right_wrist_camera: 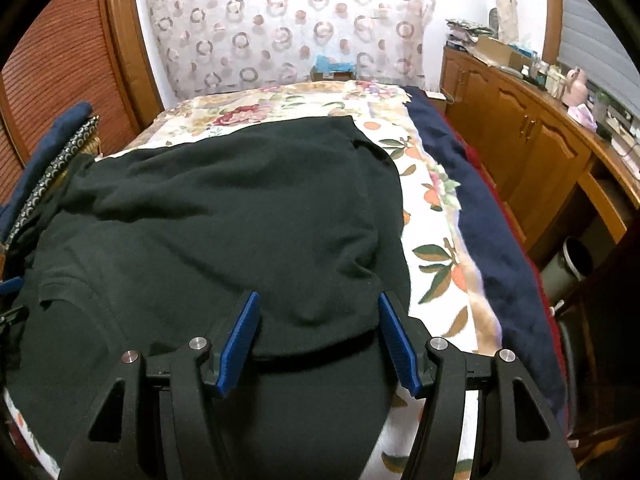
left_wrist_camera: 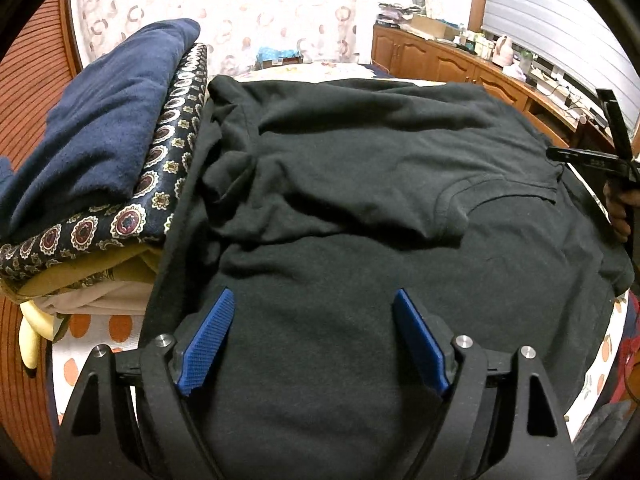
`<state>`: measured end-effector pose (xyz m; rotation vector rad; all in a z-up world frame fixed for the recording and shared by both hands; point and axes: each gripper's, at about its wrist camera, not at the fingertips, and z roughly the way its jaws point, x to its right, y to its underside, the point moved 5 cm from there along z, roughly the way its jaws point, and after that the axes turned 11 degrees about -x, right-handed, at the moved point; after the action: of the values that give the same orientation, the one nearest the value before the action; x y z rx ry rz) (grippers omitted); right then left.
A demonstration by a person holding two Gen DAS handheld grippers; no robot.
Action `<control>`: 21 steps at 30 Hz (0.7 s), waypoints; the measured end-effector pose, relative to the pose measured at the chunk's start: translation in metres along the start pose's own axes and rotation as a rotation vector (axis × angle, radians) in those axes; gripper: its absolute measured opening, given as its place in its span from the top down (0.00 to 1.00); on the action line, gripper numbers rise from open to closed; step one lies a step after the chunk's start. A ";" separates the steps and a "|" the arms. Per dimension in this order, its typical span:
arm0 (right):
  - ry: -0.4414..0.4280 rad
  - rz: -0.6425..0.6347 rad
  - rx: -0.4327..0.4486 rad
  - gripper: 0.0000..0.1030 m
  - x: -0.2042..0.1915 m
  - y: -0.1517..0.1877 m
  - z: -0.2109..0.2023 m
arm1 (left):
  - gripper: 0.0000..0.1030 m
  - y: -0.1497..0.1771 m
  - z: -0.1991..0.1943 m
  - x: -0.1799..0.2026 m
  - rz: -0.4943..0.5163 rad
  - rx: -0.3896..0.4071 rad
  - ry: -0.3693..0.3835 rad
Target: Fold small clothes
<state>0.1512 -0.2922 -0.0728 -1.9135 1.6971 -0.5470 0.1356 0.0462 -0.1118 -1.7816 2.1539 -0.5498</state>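
A black T-shirt (left_wrist_camera: 340, 168) lies spread on the bed, with one sleeve (left_wrist_camera: 500, 200) folded in over the body. It also shows in the right wrist view (right_wrist_camera: 224, 208), its right part folded over. My left gripper (left_wrist_camera: 314, 300) is open just above the shirt's near part, holding nothing. My right gripper (right_wrist_camera: 318, 304) is open above the shirt's near right edge, holding nothing. The right gripper also shows in the left wrist view (left_wrist_camera: 592, 152) at the shirt's far right edge.
A stack of folded clothes (left_wrist_camera: 100, 168) with a navy item on top sits left of the shirt. The bed has a floral sheet (right_wrist_camera: 432, 216) and a navy blanket (right_wrist_camera: 480, 208). A wooden cabinet (right_wrist_camera: 532, 148) stands to the right, and a louvred wooden door (right_wrist_camera: 60, 72) to the left.
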 end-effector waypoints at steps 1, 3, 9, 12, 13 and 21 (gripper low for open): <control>0.004 -0.002 -0.004 0.40 -0.001 0.002 0.003 | 0.19 0.000 0.000 -0.001 0.001 0.000 0.000; 0.021 -0.009 0.006 0.40 -0.003 0.004 0.004 | 0.17 0.000 0.000 -0.001 0.004 -0.001 0.001; 0.055 -0.027 0.002 0.40 -0.010 0.004 0.004 | 0.16 -0.001 0.002 0.002 0.016 -0.003 0.000; 0.059 -0.029 0.002 0.40 -0.011 0.004 0.003 | 0.16 -0.004 0.001 0.001 0.013 -0.003 0.000; 0.059 -0.030 0.002 0.40 -0.011 0.004 0.003 | 0.16 -0.006 -0.001 0.000 0.006 0.011 -0.001; 0.064 -0.034 0.003 0.40 -0.012 0.004 0.000 | 0.19 -0.024 -0.020 -0.024 -0.097 0.107 0.049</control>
<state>0.1463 -0.2811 -0.0749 -1.9454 1.7053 -0.6295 0.1522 0.0679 -0.0828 -1.8394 2.0374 -0.7252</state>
